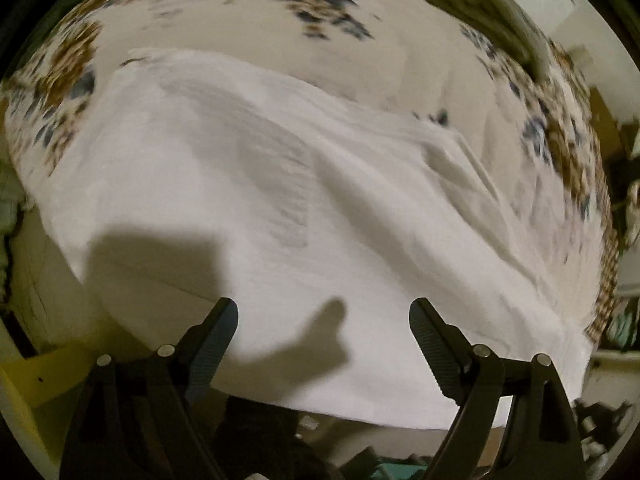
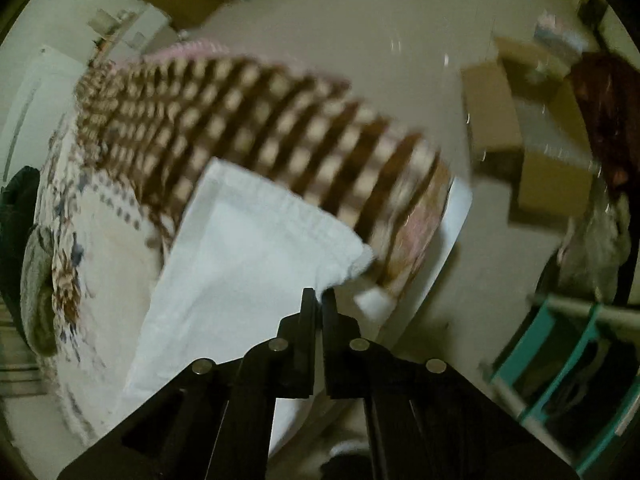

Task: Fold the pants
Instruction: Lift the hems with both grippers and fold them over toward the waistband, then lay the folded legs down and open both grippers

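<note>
White pants (image 1: 280, 208) lie under the released left tongs (image 1: 324, 320), long axis near-right to far-left; right tongs (image 2: 319, 296) clench their near corner.

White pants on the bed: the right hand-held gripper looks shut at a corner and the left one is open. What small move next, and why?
Probably bring the open left hand-held gripper down and close it on the near edge of the white pants. Its jaws stand wide over the cloth, gripping nothing, while the right hand-held gripper seems to pinch the corner already; a fold needs both ends held.
</note>
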A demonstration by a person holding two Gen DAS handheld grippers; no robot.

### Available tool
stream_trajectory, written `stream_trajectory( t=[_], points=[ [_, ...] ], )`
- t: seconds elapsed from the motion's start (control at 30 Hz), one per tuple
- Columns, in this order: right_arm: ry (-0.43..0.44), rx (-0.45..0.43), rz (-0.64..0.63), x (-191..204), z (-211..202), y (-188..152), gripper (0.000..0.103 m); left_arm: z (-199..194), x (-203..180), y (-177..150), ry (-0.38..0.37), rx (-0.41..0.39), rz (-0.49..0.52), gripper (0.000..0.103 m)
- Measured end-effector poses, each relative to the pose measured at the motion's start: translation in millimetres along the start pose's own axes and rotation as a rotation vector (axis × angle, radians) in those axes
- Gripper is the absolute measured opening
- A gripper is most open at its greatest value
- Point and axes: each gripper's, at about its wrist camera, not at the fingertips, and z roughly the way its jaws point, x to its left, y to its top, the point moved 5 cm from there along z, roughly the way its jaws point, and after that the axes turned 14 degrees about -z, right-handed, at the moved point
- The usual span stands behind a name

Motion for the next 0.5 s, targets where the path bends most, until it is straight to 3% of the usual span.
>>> stream_trajectory(
  t=[0.1, 0.13, 0.2, 0.23, 0.27, 0.37, 0.4, 0.5],
  points=[
    [0.020, 0.066, 0.020, -17, 6, -8, 0.003, 12, -11, -12, 0.016, 0.027, 0.053, 0.087],
    [0.029, 0.098, 0.010, -16, 11, -10, 0.010, 15, -14, -18, 0.016, 0.038, 0.064, 0.087],
    [0.095, 0.137, 0.024, -9, 21, -15, 0.038, 28, -17, -25, 0.040, 0.061, 0.099, 0.088],
    [0.143, 0.137, 0.046, -13, 21, -21, 0.057, 34, -17, -27, 0.049, 0.069, 0.109, 0.087],
    [0.187, 0.135, 0.070, -16, 21, -28, 0.062, 42, -17, -30, 0.058, 0.078, 0.120, 0.087],
    [0.331, 0.144, 0.131, -17, 33, -45, 0.063, 58, -18, -33, 0.098, 0.090, 0.163, 0.089],
    [0.374, 0.136, 0.148, -17, 38, -48, 0.063, 62, -21, -35, 0.096, 0.093, 0.179, 0.100],
    [0.406, 0.052, 0.166, -14, 42, -50, 0.058, 73, -27, -39, 0.141, 0.101, 0.228, 0.103]
  ],
)
